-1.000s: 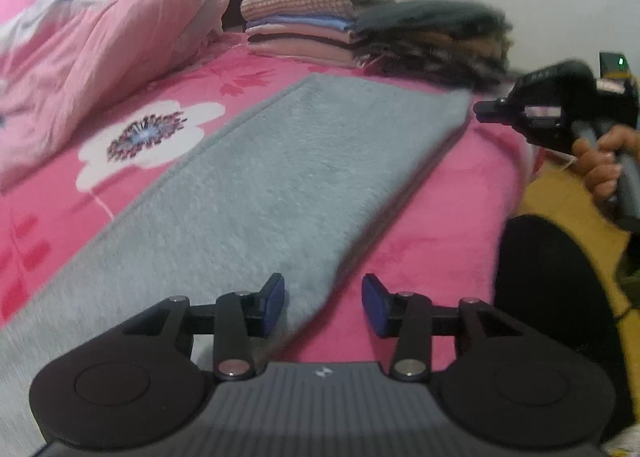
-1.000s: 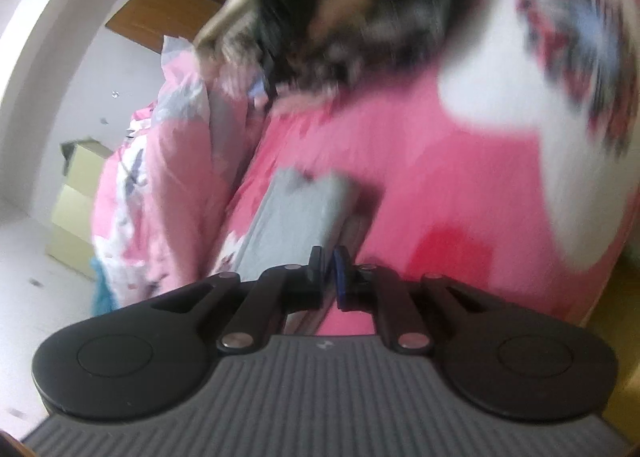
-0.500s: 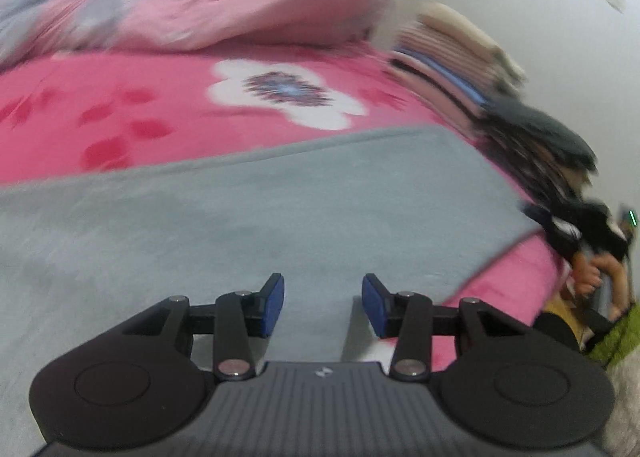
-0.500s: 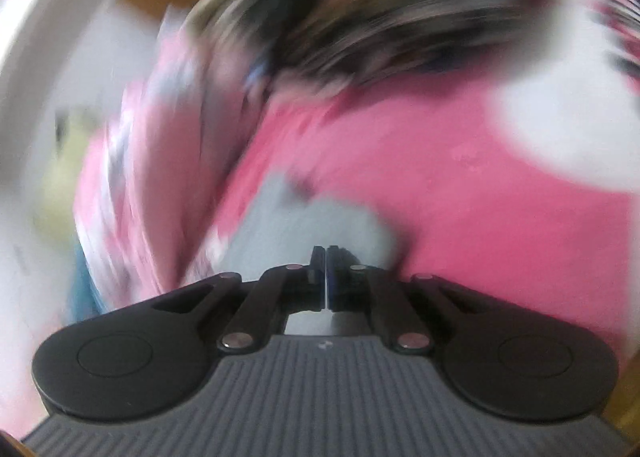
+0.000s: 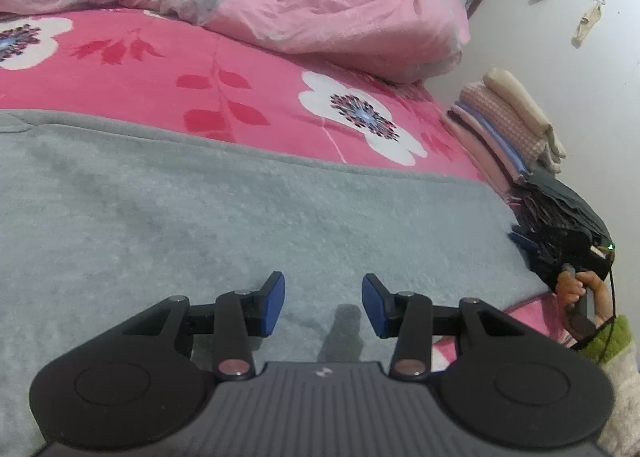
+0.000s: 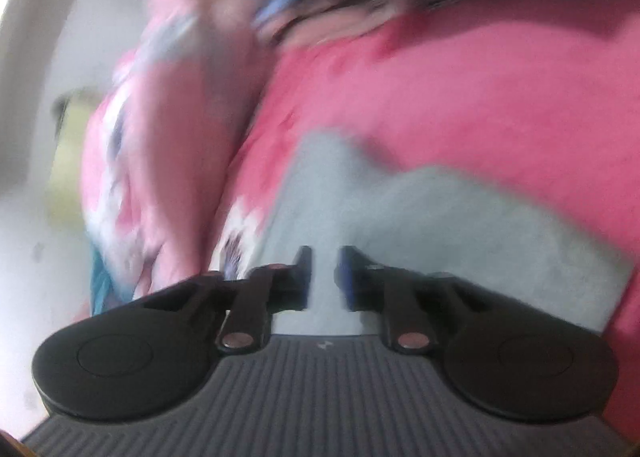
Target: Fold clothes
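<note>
Hovering low over the grey fleece garment (image 5: 248,217), left gripper (image 5: 323,307) with blue pads spread wide apart, nothing between them, a small shadow on the fleece just under the gap. Garment spread flat across the pink flowered blanket (image 5: 248,69), its far edge running straight below a white flower print. Rumpled pink quilt (image 5: 304,5) bunched at the back of the bed. Stack of folded clothes (image 5: 508,125) by the white wall, a dark folded pile (image 5: 560,209) just in front of it. Right gripper (image 6: 323,277) seen blurred in its own view, fingers parted by a narrow gap, released, grasping nothing, poised over the garment's near corner. From the left wrist view, a hand (image 5: 580,289) around that gripper's handle, at the garment's right edge.
</note>
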`<state>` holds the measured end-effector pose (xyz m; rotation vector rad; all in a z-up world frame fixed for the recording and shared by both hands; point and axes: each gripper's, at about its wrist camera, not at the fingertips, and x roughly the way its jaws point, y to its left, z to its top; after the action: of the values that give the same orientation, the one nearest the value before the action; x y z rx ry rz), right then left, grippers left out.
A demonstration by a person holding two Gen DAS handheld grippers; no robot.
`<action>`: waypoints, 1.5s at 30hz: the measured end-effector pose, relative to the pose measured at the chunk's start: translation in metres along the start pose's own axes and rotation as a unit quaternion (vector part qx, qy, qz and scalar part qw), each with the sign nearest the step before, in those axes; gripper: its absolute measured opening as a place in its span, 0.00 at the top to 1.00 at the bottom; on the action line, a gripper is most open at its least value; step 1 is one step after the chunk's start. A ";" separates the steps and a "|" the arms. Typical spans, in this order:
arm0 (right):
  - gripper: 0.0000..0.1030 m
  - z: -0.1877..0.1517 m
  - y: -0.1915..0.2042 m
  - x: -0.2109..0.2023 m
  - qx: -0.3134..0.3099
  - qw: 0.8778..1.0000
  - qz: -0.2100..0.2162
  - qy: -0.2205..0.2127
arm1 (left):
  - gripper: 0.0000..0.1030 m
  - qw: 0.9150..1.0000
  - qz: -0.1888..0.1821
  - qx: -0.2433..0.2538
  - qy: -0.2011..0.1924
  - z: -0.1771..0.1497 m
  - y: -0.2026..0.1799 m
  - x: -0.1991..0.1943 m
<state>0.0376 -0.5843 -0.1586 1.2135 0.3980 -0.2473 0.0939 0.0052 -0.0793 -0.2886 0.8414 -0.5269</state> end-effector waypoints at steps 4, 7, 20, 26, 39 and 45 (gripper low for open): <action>0.87 0.002 0.000 -0.059 -0.016 0.993 -0.052 -0.104 | 0.52 0.999 0.023 -0.018 -0.018 -0.004 0.018 -0.019; 0.87 -0.012 0.006 -0.094 -0.032 0.993 -0.032 -0.113 | 0.52 0.998 0.030 -0.043 -0.033 -0.010 0.034 -0.033; 0.83 -0.189 0.123 -0.015 -0.210 0.958 0.087 0.176 | 0.52 0.967 0.114 -0.155 -0.168 -0.039 0.126 -0.156; 0.83 -0.260 0.149 0.001 -0.248 0.926 0.092 0.270 | 0.49 0.934 0.175 -0.205 -0.235 -0.059 0.167 -0.221; 0.80 -0.255 0.153 -0.034 -0.295 0.937 0.011 0.188 | 0.17 0.881 0.275 -0.282 -0.263 -0.057 0.217 -0.245; 0.79 -0.253 0.146 -0.038 -0.288 0.941 0.009 0.179 | 0.22 0.874 0.307 -0.281 -0.252 -0.055 0.209 -0.243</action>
<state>0.0190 -0.2978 -0.0916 0.6765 0.7180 0.1108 -0.0135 0.3107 -0.0536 -0.6314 0.5085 0.4020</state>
